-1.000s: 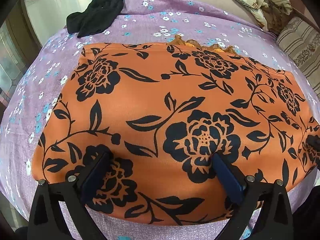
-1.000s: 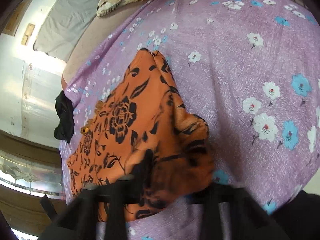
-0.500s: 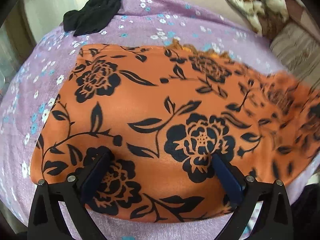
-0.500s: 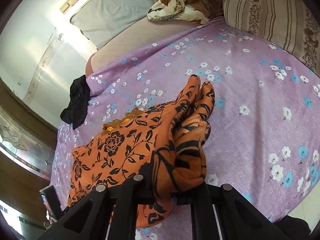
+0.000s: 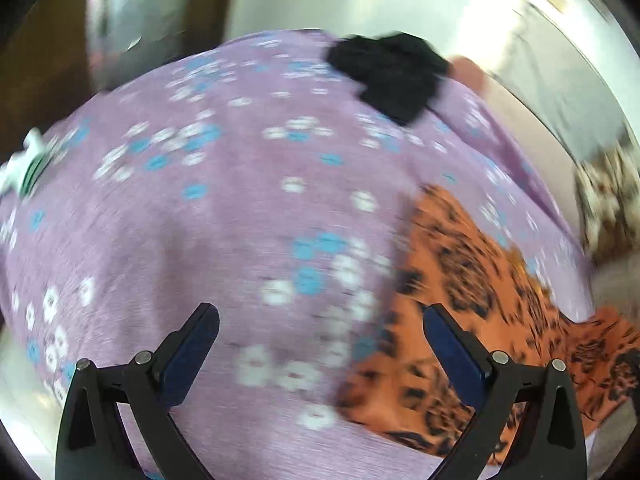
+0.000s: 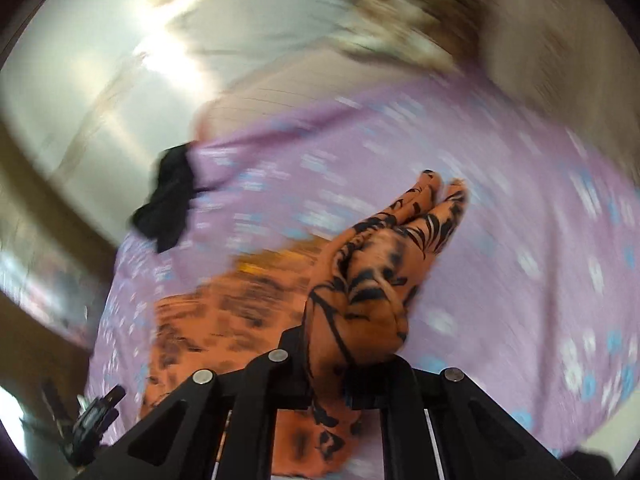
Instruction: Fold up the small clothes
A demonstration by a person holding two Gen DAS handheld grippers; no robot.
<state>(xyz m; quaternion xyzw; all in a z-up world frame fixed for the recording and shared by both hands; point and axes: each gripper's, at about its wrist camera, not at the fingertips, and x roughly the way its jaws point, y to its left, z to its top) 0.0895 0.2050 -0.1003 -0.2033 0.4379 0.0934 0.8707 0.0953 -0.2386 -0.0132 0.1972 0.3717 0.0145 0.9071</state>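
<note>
An orange garment with black flowers [image 5: 472,312] lies on the purple flowered bedsheet [image 5: 224,216]. My left gripper [image 5: 320,348] is open and empty above the sheet; its right finger hangs over the garment's left edge. In the right wrist view my right gripper [image 6: 340,364] is shut on a bunched edge of the orange garment [image 6: 372,280] and holds it lifted off the bed, the rest trailing down to the left. Both views are motion-blurred.
A black piece of clothing [image 5: 388,72] lies at the far edge of the bed, also in the right wrist view [image 6: 168,204]. A patterned blanket [image 6: 404,12] and a pillow lie beyond. Dark objects [image 6: 92,420] sit at the bed's left side.
My left gripper has swung left off the garment and now hangs over bare sheet. My right gripper has lifted the pinched garment edge higher and carried it across.
</note>
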